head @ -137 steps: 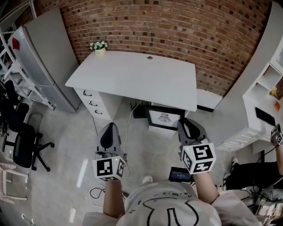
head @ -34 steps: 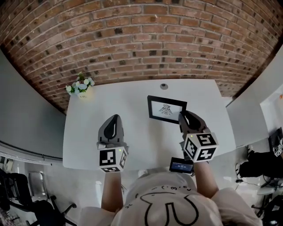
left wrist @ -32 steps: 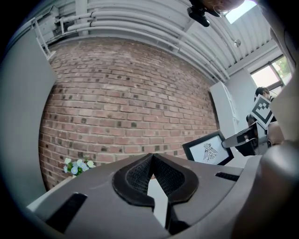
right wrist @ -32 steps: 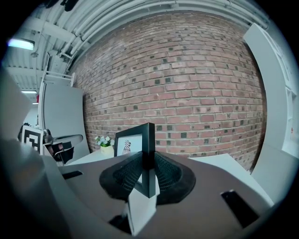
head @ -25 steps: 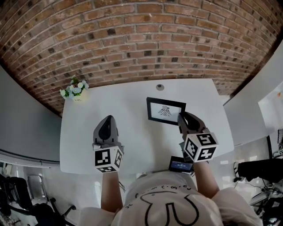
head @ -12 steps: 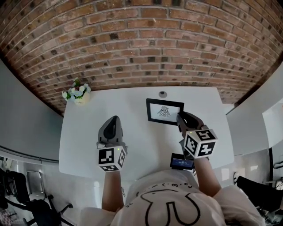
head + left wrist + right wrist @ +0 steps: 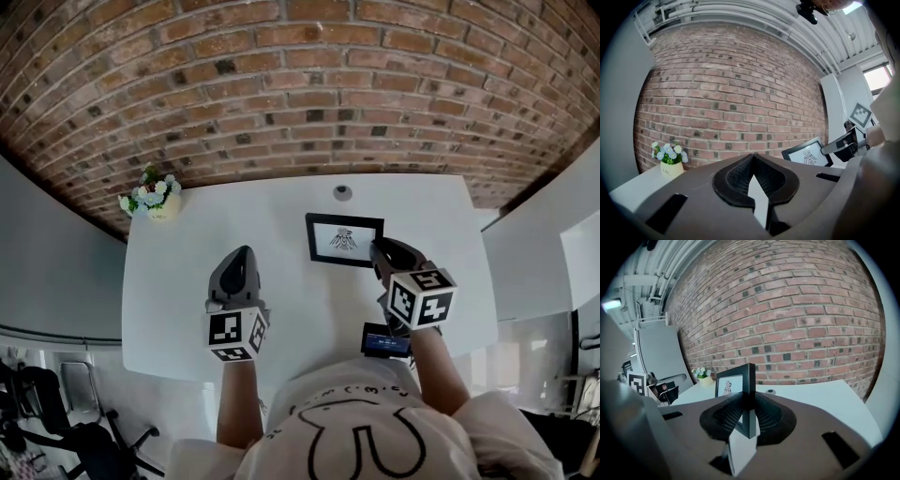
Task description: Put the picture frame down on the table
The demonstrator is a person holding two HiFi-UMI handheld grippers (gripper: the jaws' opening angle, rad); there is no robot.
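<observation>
Frame (image 7: 344, 240) in black moulding with a small print inside: it looks stiff and light. The front is probably glazed, so it is breakable, and the smooth moulding could slip. The moulding is the place to hold it, never the face. The right claw (image 7: 380, 253) does just that, its pads pressed on both faces of the frame's right-hand edge (image 7: 749, 399). The hold is well off centre, so the far side may sag or swing if the grip eases.

It stands upright and slightly tilted over the back right of the tabletop (image 7: 309, 309), just in front of the cable hole (image 7: 343, 192). Whether its lower edge touches the surface I cannot tell.

The right forearm reaches forward from the body, with the claw pointing ahead and angled somewhat down. The left claw (image 7: 239, 262) lies nearly level over the middle left of the tabletop, well apart from the frame. Its tips meet with nothing between them (image 7: 752, 174). Flowers (image 7: 150, 197) sit at the back left corner, clear of both.
</observation>
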